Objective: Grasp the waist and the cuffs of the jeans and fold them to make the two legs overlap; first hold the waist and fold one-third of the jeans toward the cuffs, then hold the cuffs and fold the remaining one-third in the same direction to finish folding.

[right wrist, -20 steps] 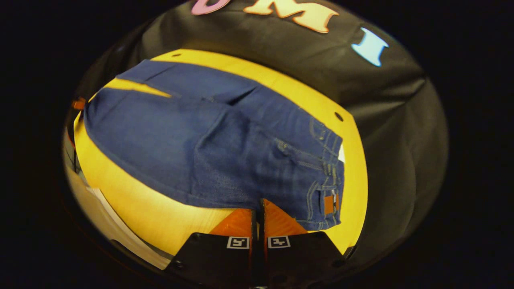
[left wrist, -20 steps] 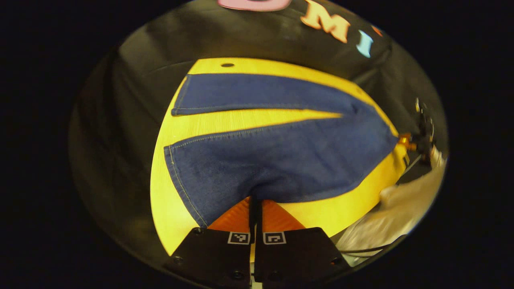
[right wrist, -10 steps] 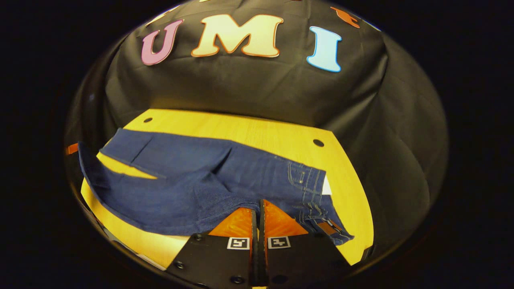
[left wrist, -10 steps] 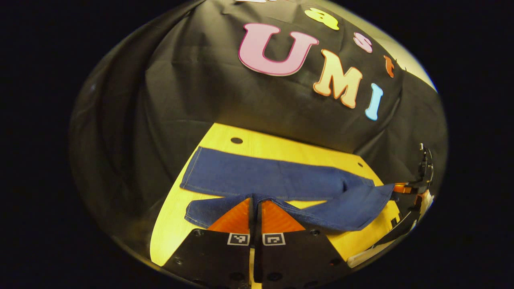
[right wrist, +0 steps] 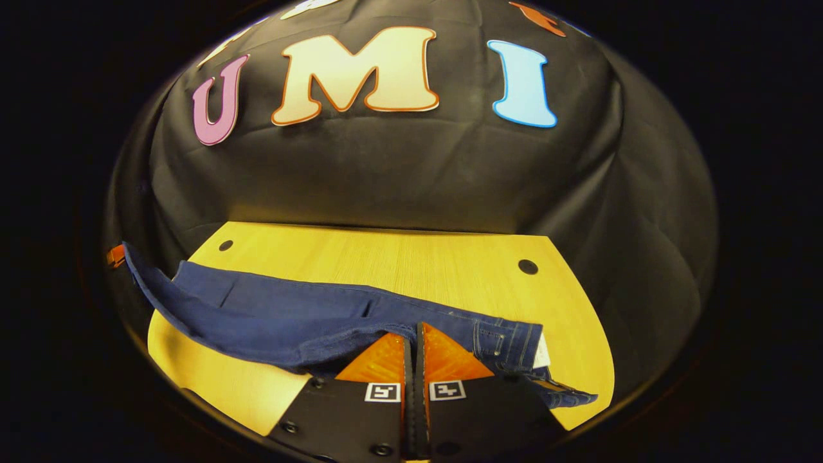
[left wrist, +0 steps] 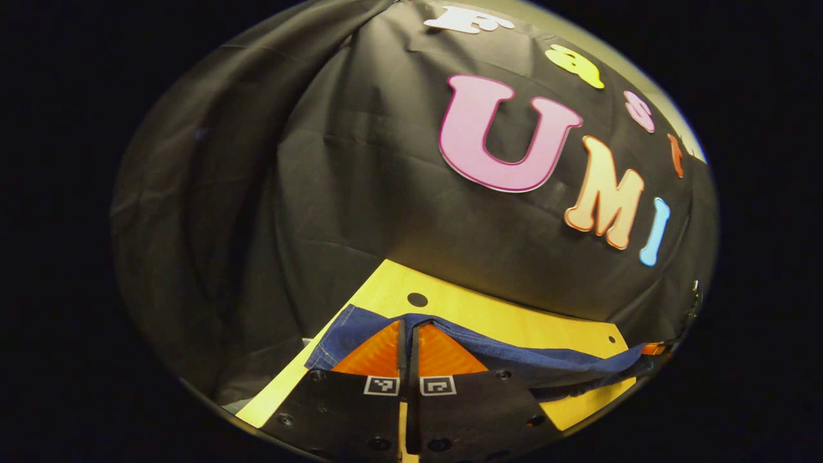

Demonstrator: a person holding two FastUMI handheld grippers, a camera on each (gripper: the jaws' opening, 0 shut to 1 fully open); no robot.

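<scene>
While the booth wall [right wrist: 386,173] takes up the upper part of both views, the yellow table [right wrist: 398,263] lies low in each, and the right gripper view gives far more of its top: a broad bare stretch runs from the jeans [right wrist: 270,318] back to the far edge, with 2 small dark holes near the far corners. The left gripper view gives a narrower wedge of table [left wrist: 514,321], 1 hole near its left corner and a smaller one far right.

Across the near half of the table, the jeans lie stretched out, the nearer edge lifted off the wood. Seen from the right gripper, the waist end with its stitched pocket and belt loops sits to the right, stopping short of the table's right edge (bare wood shows past it). Seen from the left gripper, the jeans [left wrist: 514,354] show as a thin strip with a hemmed cuff end at left.

Fingers of the right gripper [right wrist: 415,350] are pressed together on the denim's near edge. Likewise, the left gripper [left wrist: 406,350] is clamped on the fabric edge.
</scene>
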